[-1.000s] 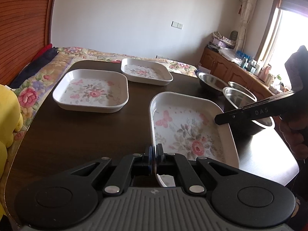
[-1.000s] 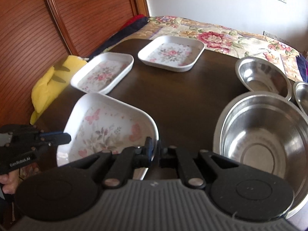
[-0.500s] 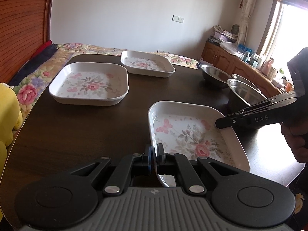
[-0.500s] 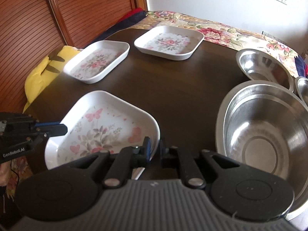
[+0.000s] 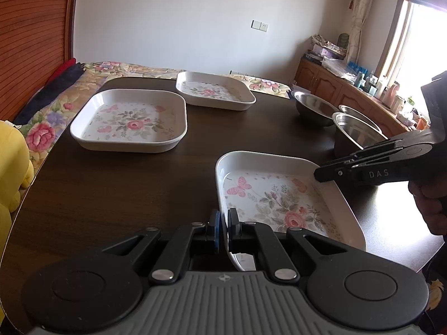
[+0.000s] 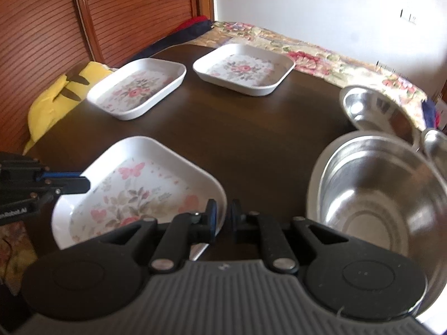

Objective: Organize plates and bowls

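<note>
Fingers of left gripper [image 5: 223, 227] clenched on near rim of white floral rectangular plate [image 5: 279, 198]; right gripper [image 6: 222, 216] fingers pinched opposite rim. Plate sat near-right on dark bench [image 5: 111, 189], beside steel bowls [image 6: 377, 201].

Home bedroom: floral bedspread [image 5: 134, 68], wooden wardrobe [image 6: 56, 28], curtained window [image 5: 419, 36].

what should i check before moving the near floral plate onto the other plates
1. Left gripper shut on the near floral plate's rim: ok.
2. Right gripper clamped on the opposite rim: cannot tell, a gap shows between its fingers.
3. Plate level: ok, roughly flat.
4. Plate lifted off the dark table: cannot tell.
5. Middle floral plate empty to receive it: ok.
6. Nearest steel bowl out of the way on the right: ok.
</note>
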`<control>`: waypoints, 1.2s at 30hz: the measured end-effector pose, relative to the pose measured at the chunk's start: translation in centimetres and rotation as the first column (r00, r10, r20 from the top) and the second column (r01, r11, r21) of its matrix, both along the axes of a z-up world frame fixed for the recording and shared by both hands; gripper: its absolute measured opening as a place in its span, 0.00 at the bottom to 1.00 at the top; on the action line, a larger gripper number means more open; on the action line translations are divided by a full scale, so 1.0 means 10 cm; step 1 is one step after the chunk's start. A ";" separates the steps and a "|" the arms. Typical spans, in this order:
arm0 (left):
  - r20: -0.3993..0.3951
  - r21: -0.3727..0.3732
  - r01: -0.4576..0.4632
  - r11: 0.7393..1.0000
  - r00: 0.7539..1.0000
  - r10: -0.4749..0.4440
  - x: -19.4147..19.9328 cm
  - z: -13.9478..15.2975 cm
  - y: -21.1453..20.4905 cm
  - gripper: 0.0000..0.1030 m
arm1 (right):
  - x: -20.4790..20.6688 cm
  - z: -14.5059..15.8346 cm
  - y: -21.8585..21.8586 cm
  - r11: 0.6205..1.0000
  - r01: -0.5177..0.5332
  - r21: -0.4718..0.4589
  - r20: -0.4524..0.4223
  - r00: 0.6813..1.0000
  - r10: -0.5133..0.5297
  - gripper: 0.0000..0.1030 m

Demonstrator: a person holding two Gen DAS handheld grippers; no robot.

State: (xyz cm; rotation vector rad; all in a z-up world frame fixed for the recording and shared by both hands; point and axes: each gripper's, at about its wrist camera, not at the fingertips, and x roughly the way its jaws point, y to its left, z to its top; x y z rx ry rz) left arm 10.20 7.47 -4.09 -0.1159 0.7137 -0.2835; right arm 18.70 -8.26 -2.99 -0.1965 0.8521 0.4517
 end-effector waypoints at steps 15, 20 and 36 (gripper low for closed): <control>0.111 0.057 -0.025 0.998 0.994 0.018 0.04 0.37 0.08 0.50 | -0.18 0.53 0.07 0.996 -0.058 0.062 0.144 0.988 0.048 0.12; 0.150 0.081 -0.037 0.996 0.988 0.025 0.10 0.50 0.13 0.62 | -0.17 0.62 0.19 0.993 -0.087 0.084 0.172 0.983 0.071 0.12; 0.184 0.121 -0.089 0.989 0.981 0.066 0.32 0.55 0.41 0.74 | -0.02 0.69 0.47 0.988 -0.116 0.105 0.215 0.972 0.091 0.35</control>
